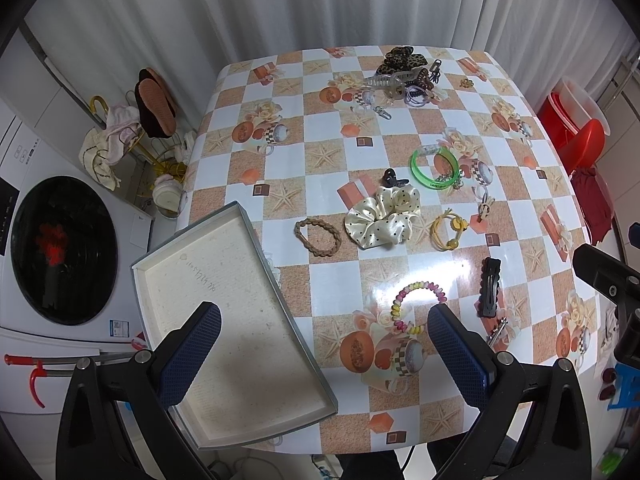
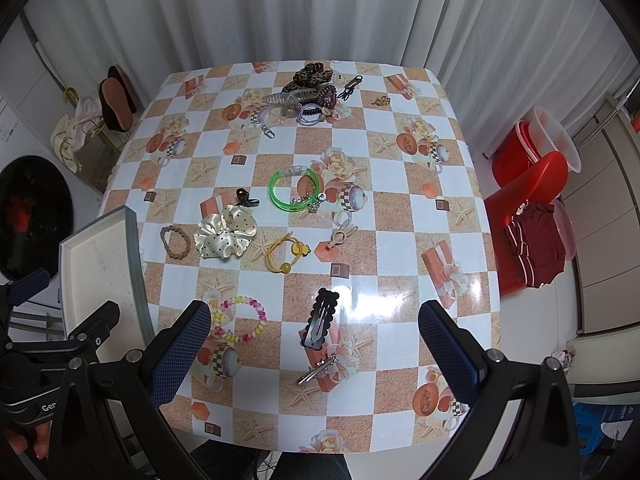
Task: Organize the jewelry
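Left gripper (image 1: pixel 324 344) agape — over tray (image 1: pixel 168 264) edge | bead bracelet (image 1: pixel 414 306) just ahead

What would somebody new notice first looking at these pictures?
Probably the green bangle near the middle of the checked table, bright against the pale squares. Next, the cream dotted scrunchie to its left and the pile of hair clips at the far edge. The empty tray sits at the near left corner.
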{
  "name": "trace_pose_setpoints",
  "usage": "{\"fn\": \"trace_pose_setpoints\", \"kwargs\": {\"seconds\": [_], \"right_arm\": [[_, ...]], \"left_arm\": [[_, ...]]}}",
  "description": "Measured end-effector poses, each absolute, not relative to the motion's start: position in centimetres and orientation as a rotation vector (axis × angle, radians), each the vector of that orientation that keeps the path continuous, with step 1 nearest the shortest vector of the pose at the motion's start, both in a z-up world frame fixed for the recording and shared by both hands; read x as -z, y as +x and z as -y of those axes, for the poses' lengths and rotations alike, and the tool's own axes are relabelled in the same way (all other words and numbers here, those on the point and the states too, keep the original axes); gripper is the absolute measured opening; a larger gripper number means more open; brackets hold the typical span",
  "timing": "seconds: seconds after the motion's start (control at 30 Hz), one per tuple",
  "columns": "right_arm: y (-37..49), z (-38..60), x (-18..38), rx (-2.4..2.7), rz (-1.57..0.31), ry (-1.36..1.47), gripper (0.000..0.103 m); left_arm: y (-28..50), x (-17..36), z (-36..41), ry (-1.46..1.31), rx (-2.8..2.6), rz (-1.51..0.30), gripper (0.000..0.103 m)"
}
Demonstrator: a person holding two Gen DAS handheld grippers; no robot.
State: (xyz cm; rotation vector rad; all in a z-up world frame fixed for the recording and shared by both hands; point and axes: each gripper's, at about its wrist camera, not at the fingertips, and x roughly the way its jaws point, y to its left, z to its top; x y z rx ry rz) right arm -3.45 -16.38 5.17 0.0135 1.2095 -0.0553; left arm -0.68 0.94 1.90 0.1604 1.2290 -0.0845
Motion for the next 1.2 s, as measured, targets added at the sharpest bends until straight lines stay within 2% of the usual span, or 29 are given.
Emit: {"fn": "trace_pose_setpoints", "kwargs": {"seconds": [0.8,1.2], "right_arm": [[-3.4,16.8,-4.1,0.062,-1.236,0.027,0.103],[-0.5,22.1,1.2,0.116,-1.359,0.145,0.103]], "left_arm": [[-1.3,-0.7,-1.1,0.163,0.103,-1.252,0.103],[3.6,3.9,0.7,0.178,0.158,-1.299,0.103]]}}
